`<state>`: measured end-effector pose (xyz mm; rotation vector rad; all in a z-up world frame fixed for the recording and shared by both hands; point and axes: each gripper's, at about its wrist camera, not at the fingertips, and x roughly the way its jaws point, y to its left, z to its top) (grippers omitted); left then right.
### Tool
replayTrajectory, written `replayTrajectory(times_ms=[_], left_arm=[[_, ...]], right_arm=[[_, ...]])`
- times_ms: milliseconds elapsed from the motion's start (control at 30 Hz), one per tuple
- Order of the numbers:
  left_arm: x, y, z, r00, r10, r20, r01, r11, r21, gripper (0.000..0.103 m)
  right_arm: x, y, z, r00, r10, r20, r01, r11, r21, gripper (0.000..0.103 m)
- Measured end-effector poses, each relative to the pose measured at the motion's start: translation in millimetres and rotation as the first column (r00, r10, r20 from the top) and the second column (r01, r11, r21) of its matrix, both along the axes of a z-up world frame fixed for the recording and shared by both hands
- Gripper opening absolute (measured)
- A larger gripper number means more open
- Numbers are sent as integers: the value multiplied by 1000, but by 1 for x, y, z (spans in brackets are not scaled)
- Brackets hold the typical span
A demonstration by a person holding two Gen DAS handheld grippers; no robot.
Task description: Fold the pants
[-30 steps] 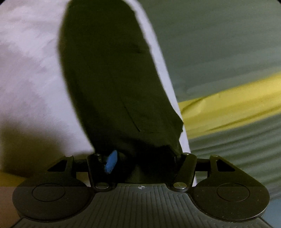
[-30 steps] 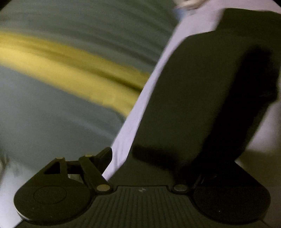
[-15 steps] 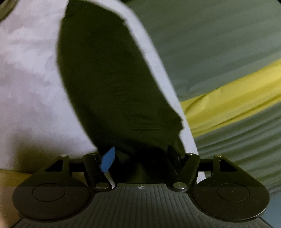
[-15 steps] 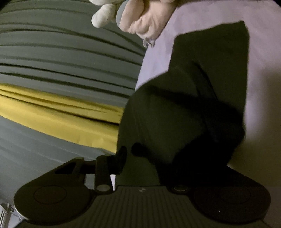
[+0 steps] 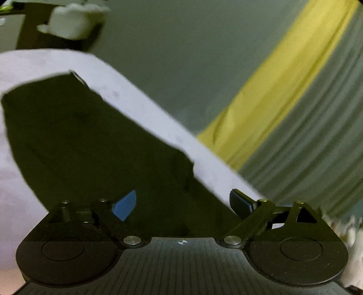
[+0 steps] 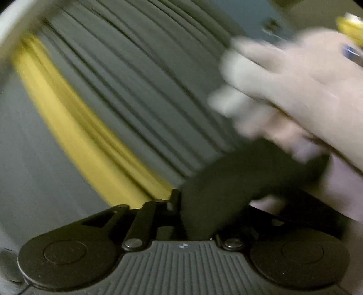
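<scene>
The dark pants [image 5: 86,145] lie on a pale lilac surface [image 5: 145,109] in the left wrist view. My left gripper [image 5: 183,204] is open, its jaws wide apart, with the cloth lying between the blue pad and the dark right finger [image 5: 240,204]. In the right wrist view my right gripper [image 6: 204,215] is shut on a fold of the dark pants [image 6: 226,181] and holds it up. A gloved hand [image 6: 290,90] shows blurred above it.
Grey pleated fabric [image 5: 306,147] with a yellow band [image 5: 267,95] runs beside the lilac surface. It also shows in the right wrist view [image 6: 136,90]. A gloved hand [image 5: 72,20] is at the top left of the left wrist view.
My left gripper has opened and let go of the pants. My right gripper has lifted and swung its held cloth, so the view now faces the pleated fabric and a gloved hand.
</scene>
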<state>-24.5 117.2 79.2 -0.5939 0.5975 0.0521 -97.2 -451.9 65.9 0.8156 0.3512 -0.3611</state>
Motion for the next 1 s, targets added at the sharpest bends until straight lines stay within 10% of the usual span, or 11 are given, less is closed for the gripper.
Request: replayTrajectory(times_ms=[67,200,333,433,533,667,767,900,1000], left_arm=[[10,-7,-14,998,-28,-57,30,999,26,93],[10,-12,-34,992,-42,-115,46,998,38,93],[16,-14,-43,990,-45,-135,51,997,48,94],[18,-24,-41,992,-51,-119,60,995,76,94],[30,-34,-39,992,-72,-106,88,984,153,94],[48,-52,-38,987,-138,-87,156,953,259,93],[61,-79,-38,976,-193,-102,218,876,431,88],[82,-102,-42,951,-290,-109,304,805,510,87],[104,-110,-62,943,-288,-163,331,798,504,86]], right_arm=[[-2,-13,-37,984,-40,-176,56,995,83,36],[-34,-16,-66,990,-91,-108,115,964,240,53],[-28,-24,-73,992,-102,-70,117,957,265,47],[-28,-16,-52,996,-43,-83,55,987,148,18],[-29,-7,-32,979,-110,-174,107,994,-27,17],[-31,14,-16,915,-272,-299,215,954,-210,42],[-17,58,2,901,-331,-280,207,896,-393,73],[14,137,21,965,-167,-204,27,833,-553,76],[53,194,11,952,206,-225,-290,840,-459,75]])
